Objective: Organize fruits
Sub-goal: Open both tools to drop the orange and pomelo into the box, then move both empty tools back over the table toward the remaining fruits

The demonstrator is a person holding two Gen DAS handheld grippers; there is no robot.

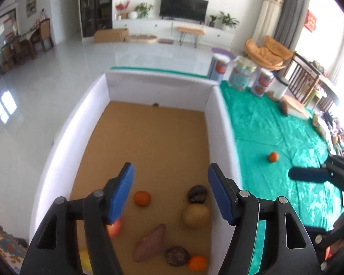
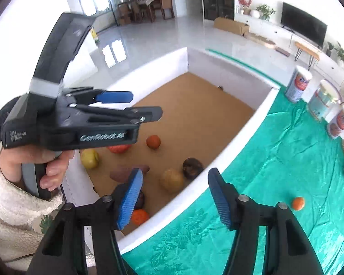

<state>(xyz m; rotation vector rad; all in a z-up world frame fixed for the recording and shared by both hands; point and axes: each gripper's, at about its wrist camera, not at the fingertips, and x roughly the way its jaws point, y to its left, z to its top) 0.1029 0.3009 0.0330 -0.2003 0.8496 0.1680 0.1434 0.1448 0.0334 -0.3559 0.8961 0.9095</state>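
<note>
Your left claw (image 1: 170, 192) hangs over the white-walled box with a brown cork-like floor (image 1: 158, 137), its blue pads standing apart with nothing between them; your right claw (image 2: 174, 197) is likewise spread and empty, poised above the box's near wall where it meets the shiny green cloth covering the counter (image 2: 275, 160). The left wrist view looks straight down into the box: a small round orange fruit (image 1: 142, 198), a dark brown wrinkled round fruit (image 1: 197, 193), a tan round potato-like fruit (image 1: 196, 215), a purplish elongated sweet potato (image 1: 150, 243), a second dark round fruit (image 1: 177, 256) touching another orange (image 1: 196, 262), and a red apple-like fruit (image 1: 114, 229) partly hidden behind the left pad. A yellow shape at the bottom edge is too cut off to name. Only the right wrist view shows your left hand (image 2: 45, 162) in a fuzzy white sleeve (image 2: 9, 206) holding the left device, and a yellow-green round fruit (image 2: 89, 158) in full. One loose small orange (image 2: 298, 203) lies alone on the green cloth, well apart from the box; both views catch it. Three printed cylindrical tins (image 1: 240, 75) stand at the cloth's far edge.
</note>
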